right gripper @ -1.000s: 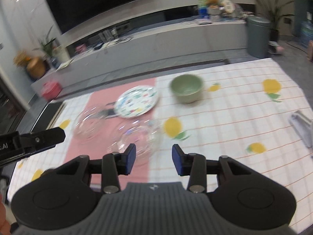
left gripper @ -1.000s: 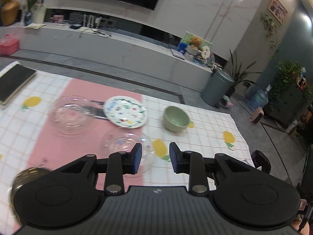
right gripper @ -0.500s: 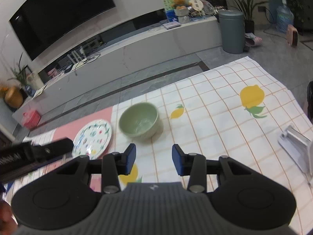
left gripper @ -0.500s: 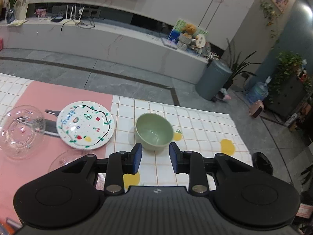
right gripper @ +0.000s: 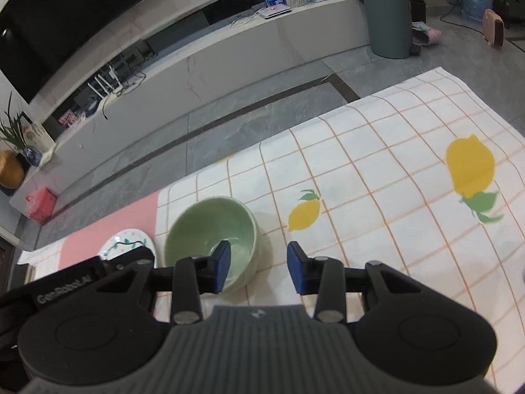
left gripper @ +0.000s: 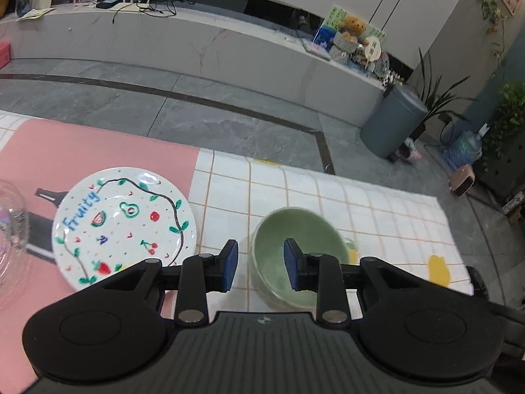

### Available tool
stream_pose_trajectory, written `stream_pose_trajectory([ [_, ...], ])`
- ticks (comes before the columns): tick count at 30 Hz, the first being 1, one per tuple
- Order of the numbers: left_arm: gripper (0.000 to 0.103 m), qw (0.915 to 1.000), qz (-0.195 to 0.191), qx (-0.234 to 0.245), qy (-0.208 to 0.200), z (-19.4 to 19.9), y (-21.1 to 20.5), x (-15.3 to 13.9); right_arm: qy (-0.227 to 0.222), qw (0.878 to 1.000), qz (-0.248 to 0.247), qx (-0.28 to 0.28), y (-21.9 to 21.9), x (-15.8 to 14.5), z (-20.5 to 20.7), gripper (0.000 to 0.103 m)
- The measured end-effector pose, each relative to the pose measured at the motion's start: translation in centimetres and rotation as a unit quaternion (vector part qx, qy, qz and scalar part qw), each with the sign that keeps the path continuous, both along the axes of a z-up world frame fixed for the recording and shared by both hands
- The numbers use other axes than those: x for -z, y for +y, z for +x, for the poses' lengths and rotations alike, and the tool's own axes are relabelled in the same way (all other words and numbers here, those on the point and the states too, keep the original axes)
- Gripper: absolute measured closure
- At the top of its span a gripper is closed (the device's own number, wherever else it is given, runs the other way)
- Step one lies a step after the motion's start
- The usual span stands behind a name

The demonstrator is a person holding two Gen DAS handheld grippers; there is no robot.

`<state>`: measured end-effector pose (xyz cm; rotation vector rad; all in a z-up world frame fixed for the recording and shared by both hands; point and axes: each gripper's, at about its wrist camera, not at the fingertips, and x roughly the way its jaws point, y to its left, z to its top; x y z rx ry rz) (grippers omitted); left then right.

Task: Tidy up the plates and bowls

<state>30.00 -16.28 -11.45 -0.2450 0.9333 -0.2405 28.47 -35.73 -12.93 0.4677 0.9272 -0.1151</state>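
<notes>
Green bowl between parted fingers

Green bowl stands directly ahead of left gripper, w/ its left rim between the open jaws. Fruit-print plate lies just left of bowl, apart from it. Glass bowl at far left edge. Checked cloth right of bowl is bare: free passage for right gripper.

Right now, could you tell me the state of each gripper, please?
Left gripper: open, holding nothing, over the green bowl.
Right gripper: open, holding nothing.
</notes>
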Motion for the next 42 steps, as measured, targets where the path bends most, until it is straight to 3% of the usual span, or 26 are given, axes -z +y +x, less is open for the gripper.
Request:
stream_pose_trajectory([
  [4, 0.069, 0.9999, 0.009, -0.003, 0.006, 0.8, -0.2, 1.0, 0.006, 1.000, -0.008, -0.004, 0.0, 0.8, 1.1, 0.066],
  [9, 0.069, 0.9997, 0.024, 0.005, 0.009, 1.4, -0.8, 1.7, 0.019, 1.000, 0.001, -0.002, -0.3, 2.1, 1.9, 0.074],
  [11, 0.072, 0.9996, 0.025, 0.008, 0.012, 1.4, -1.0, 1.9, 0.021, 1.000, 0.010, 0.000, -0.4, 2.5, 2.0, 0.080],
  [17, 0.095, 0.9996, 0.019, 0.006, 0.019, 1.7, -1.0, 2.3, 0.015, 0.999, 0.028, -0.005, -0.3, 2.6, 1.9, 0.092],
  [25, 0.096, 0.9992, 0.036, 0.009, 0.014, 1.6, -1.9, 2.1, 0.013, 0.998, 0.053, 0.002, -0.7, 2.9, 1.8, 0.096],
  [31, 0.097, 0.9993, 0.035, 0.005, 0.015, 0.9, -1.9, 1.5, 0.015, 0.999, 0.043, 0.001, -0.4, 2.3, 1.4, 0.097],
  [42, 0.097, 0.9992, 0.030, -0.019, 0.017, -4.8, 0.1, -1.3, 0.012, 0.999, 0.045, -0.019, 1.0, -0.2, -3.5, 0.097],
])
